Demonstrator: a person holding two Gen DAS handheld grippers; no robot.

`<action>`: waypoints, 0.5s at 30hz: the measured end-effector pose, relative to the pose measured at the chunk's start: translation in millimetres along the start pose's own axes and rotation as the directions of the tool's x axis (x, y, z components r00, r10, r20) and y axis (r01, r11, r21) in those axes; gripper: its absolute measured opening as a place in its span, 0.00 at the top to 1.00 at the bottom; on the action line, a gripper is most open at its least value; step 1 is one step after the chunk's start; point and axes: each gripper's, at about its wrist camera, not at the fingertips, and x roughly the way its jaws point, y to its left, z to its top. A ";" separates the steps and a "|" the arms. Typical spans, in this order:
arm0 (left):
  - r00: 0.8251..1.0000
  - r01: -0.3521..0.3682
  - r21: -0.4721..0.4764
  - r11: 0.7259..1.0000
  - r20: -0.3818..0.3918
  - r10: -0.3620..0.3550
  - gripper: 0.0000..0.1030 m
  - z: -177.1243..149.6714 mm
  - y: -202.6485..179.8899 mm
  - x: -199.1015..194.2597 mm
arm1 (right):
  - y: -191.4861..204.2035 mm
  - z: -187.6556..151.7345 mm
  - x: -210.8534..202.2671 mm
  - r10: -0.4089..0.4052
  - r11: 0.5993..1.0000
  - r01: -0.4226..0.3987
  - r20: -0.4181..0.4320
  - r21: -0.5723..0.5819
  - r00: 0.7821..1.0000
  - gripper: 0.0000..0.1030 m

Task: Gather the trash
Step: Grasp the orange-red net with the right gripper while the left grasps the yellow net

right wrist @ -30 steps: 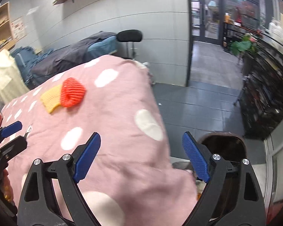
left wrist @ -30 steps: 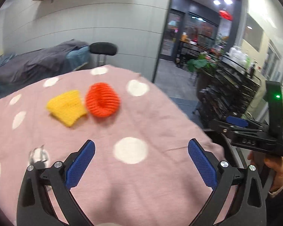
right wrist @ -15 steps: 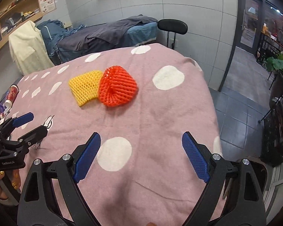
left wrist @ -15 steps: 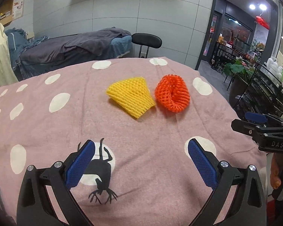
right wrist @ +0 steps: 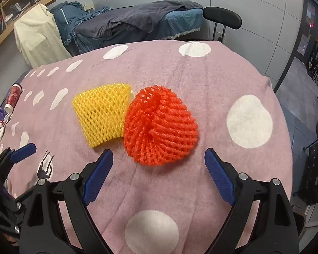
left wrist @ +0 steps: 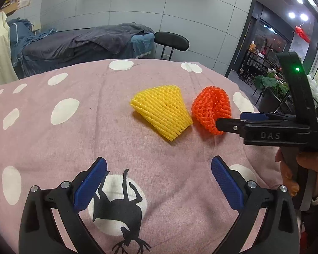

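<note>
Right wrist view, L to R: red cup lying at far left edge of the pink dotted counter; left claw at lower left, jaws wide, empty. Yellow foam net mid-frame, touching orange foam net on its right. Right claw at bottom center, jaws wide, nothing gripped, orange net just ahead of the tips. Bed and black chair at top.
</note>
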 end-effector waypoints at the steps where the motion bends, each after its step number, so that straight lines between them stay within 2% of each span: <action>1: 1.000 0.005 -0.005 1.000 -0.003 -0.005 0.06 1.2 0.5 2.3 | 1.2 4.8 6.4 -0.003 1.000 0.003 -0.007 0.000 1.000 0.16; 2: 1.000 0.009 -0.010 1.000 -0.006 -0.009 0.06 2.5 1.2 5.0 | 2.0 8.4 11.7 -0.008 1.000 0.008 -0.013 -0.001 1.000 0.19; 3: 1.000 0.014 -0.016 1.000 -0.011 -0.015 0.06 4.9 1.9 8.4 | 2.7 10.7 16.3 -0.012 1.000 0.012 -0.021 -0.006 1.000 0.34; 4: 1.000 0.019 -0.019 1.000 -0.015 -0.019 0.06 6.6 2.3 11.2 | 2.8 12.5 21.9 -0.016 1.000 0.016 -0.038 -0.013 0.999 0.55; 6: 0.999 0.024 -0.025 0.999 -0.024 -0.025 0.06 10.7 3.4 17.7 | -2.4 12.5 27.6 0.011 1.000 -0.010 -0.066 0.006 0.998 0.70; 9: 0.998 0.044 -0.040 0.998 -0.034 -0.045 0.06 16.9 3.9 26.2 | -9.0 8.8 19.9 0.034 0.999 -0.032 -0.042 0.033 0.999 0.75; 15: 0.996 0.073 -0.076 0.994 -0.050 -0.077 0.07 30.6 2.3 44.2 | -15.9 -0.8 -19.2 0.020 0.999 -0.022 0.045 0.045 0.999 0.76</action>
